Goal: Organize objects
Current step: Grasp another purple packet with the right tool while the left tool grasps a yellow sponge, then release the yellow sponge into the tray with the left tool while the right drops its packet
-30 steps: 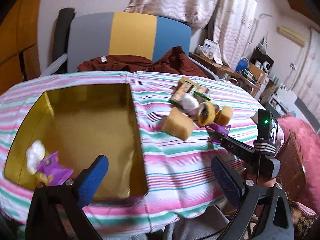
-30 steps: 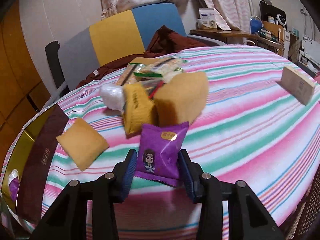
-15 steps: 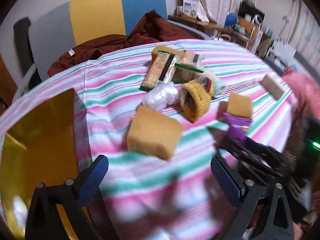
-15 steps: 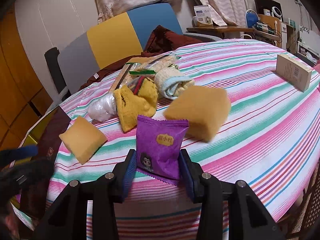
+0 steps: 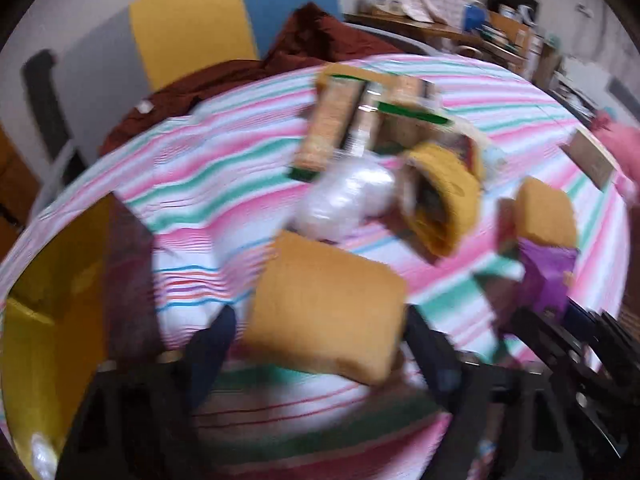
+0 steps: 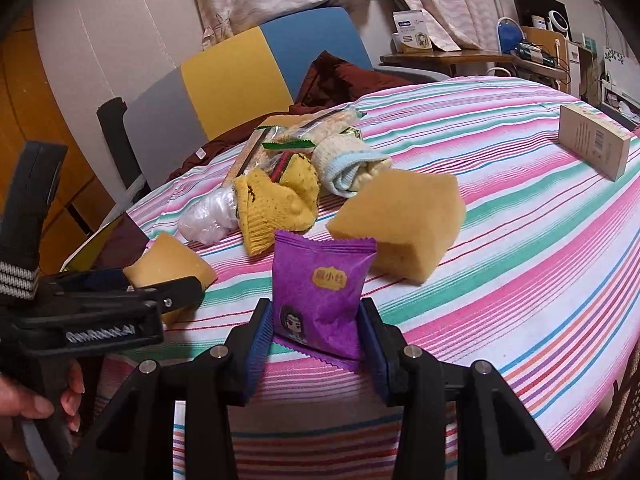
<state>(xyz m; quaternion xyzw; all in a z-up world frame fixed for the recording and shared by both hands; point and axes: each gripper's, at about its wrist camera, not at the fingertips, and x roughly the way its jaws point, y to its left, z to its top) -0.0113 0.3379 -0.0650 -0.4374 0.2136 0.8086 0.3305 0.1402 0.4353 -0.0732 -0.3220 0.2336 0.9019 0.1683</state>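
My right gripper [image 6: 316,334] is shut on a purple snack packet [image 6: 320,290] and holds it upright just above the striped table. The packet also shows in the blurred left wrist view [image 5: 548,276]. My left gripper [image 5: 320,344] is open, its fingers on either side of a yellow sponge [image 5: 324,308]; the same sponge shows in the right wrist view [image 6: 168,264]. A second yellow sponge [image 6: 400,220] lies behind the packet. A gold box [image 5: 52,280] sits at the left.
A pile lies mid-table: a yellow sock [image 6: 276,204], a white-blue sock [image 6: 348,164], a clear plastic bundle [image 6: 208,216], snack bars [image 6: 304,128]. A small cardboard box [image 6: 592,148] stands at the right. A chair [image 6: 240,76] with brown cloth is behind the table.
My left gripper has moved from over the gold box rightwards to the near yellow sponge, which now sits between its fingers. My right gripper has lifted slightly with the purple packet.
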